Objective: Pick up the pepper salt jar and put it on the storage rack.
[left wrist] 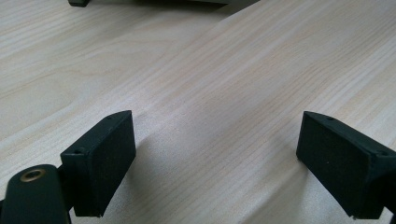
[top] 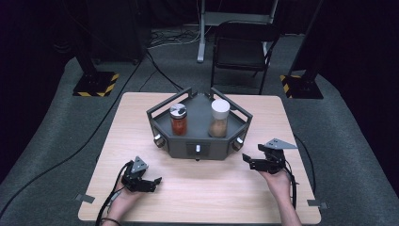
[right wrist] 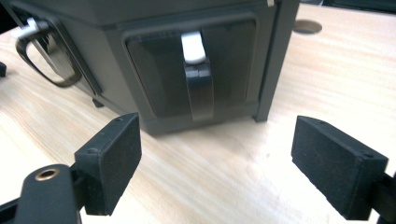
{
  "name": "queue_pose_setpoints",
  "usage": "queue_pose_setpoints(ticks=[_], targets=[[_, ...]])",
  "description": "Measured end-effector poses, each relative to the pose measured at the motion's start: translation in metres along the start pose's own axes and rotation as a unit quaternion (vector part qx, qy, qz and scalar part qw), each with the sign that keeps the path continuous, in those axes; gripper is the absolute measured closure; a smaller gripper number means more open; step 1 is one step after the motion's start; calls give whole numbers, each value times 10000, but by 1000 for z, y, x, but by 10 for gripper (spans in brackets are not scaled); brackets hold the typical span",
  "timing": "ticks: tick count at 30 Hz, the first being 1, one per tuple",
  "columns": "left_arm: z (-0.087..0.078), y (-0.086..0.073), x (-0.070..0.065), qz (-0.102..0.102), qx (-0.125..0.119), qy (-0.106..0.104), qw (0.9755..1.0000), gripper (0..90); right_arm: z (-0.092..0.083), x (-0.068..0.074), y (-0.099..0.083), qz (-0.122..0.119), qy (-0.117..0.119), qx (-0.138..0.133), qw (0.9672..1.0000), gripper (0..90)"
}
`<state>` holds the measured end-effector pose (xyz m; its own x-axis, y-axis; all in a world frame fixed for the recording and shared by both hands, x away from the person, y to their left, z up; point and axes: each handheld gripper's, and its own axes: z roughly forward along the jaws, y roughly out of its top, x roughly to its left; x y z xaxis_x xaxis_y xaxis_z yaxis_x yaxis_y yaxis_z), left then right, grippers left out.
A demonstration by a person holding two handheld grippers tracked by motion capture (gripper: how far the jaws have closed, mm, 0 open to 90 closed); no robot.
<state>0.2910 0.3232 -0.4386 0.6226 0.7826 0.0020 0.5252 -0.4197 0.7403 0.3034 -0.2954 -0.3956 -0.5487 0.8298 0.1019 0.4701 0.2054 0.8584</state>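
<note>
A dark grey box [top: 197,141] with a railed top stands at the middle of the wooden table [top: 197,193]. On it are a jar of red contents with a silver lid [top: 178,119] and a jar of brown contents with a white lid [top: 219,118]. My left gripper [top: 154,184] rests low over the near-left tabletop, open, with only bare wood [left wrist: 215,93] between its jaws. My right gripper [top: 248,161] is open just right of the box's front. Its jaws face a side panel [right wrist: 196,70] with a white-tipped dark handle [right wrist: 198,84]; nothing is held.
Another curved handle [right wrist: 46,60] sits on the adjoining box face. There is a round hole [right wrist: 307,26] in the tabletop beyond the box corner. A black chair [top: 242,49] stands behind the table, with striped stand bases [top: 96,84] [top: 301,84] and floor cables to either side.
</note>
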Motion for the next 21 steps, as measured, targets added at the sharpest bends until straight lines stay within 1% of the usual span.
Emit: queue_pose_setpoints(ticks=[12,18,21], targets=[[0,0,0,-1,0,1,10000,113,0,-7,-35,291,-57,185,9994,152],[0,0,0,-3,1,5,10000,113,-2,-9,-43,329,-92,250,9991,152],[0,0,0,-4,0,5,10000,113,-2,-9,-46,324,-108,337,9989,151]])
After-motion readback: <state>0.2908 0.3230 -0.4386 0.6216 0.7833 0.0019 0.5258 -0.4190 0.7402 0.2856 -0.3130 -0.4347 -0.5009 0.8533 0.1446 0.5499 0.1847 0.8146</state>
